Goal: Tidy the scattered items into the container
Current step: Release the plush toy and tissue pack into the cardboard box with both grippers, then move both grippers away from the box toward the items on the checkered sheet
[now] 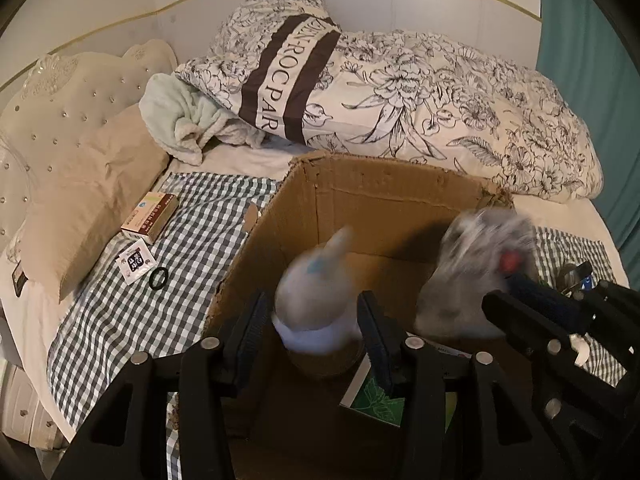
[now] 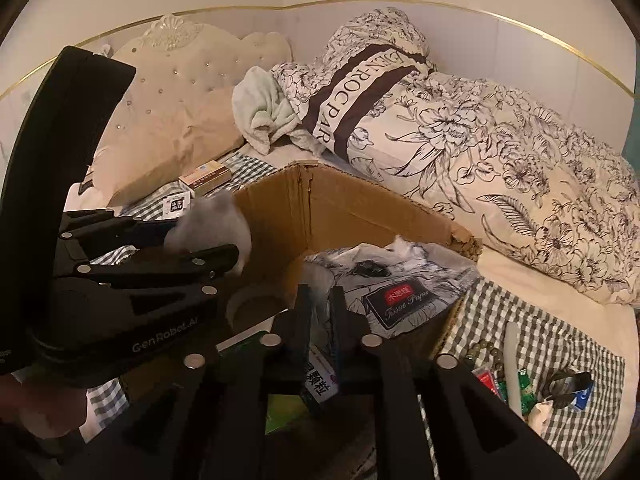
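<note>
An open cardboard box (image 1: 380, 196) (image 2: 340, 208) stands on the checked bed cloth. My left gripper (image 1: 314, 304) (image 2: 208, 240) hangs over its left side, jaws apart. A blurred white, bottle-like thing (image 1: 312, 292) (image 2: 216, 220) sits between the fingers with small gaps at the pads. My right gripper (image 2: 321, 292) (image 1: 516, 292) is over the box's right side, slightly open. A wrapped tissue pack (image 2: 400, 296) (image 1: 480, 260) lies just beyond its tips, a wisp of wrapper between the fingers. The pack is smeared in the left wrist view.
Left of the box lie a medicine carton (image 1: 150, 216), a white sachet (image 1: 136, 264) and a black ring (image 1: 160, 279). To its right are beads (image 2: 480, 352), a white stick (image 2: 512, 356) and green packets (image 2: 524, 388). A floral duvet (image 1: 440, 92) is behind.
</note>
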A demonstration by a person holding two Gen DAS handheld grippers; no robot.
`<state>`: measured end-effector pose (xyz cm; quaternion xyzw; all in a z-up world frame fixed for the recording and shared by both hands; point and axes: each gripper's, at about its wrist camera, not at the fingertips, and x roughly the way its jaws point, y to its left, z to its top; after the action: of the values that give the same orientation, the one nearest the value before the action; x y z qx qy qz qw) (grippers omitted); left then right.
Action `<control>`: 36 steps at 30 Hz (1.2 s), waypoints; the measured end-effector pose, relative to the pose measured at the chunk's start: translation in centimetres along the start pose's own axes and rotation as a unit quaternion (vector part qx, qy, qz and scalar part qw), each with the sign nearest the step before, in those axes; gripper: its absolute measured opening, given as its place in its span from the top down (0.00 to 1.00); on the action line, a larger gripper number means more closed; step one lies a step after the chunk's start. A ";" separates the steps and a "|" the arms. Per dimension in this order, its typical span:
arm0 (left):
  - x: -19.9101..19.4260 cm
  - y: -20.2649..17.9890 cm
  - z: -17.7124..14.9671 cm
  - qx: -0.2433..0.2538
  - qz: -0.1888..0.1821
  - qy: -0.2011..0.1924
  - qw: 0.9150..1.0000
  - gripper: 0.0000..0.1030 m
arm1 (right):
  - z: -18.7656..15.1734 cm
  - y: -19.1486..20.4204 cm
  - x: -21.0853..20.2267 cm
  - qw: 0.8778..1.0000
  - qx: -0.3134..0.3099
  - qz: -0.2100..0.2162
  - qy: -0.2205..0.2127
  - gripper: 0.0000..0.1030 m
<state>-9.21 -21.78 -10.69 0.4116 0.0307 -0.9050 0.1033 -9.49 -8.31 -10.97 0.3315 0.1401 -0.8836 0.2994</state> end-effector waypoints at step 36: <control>-10.8 -3.7 0.6 -0.019 -0.018 -0.129 0.991 0.23 | -1.3 -4.7 -13.7 0.988 0.040 -0.077 -0.127 0.44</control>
<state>-3.58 -16.48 -2.32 0.2891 0.0414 -0.9514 0.0982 -3.52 1.90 -2.52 0.2160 0.0906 -0.9440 0.2324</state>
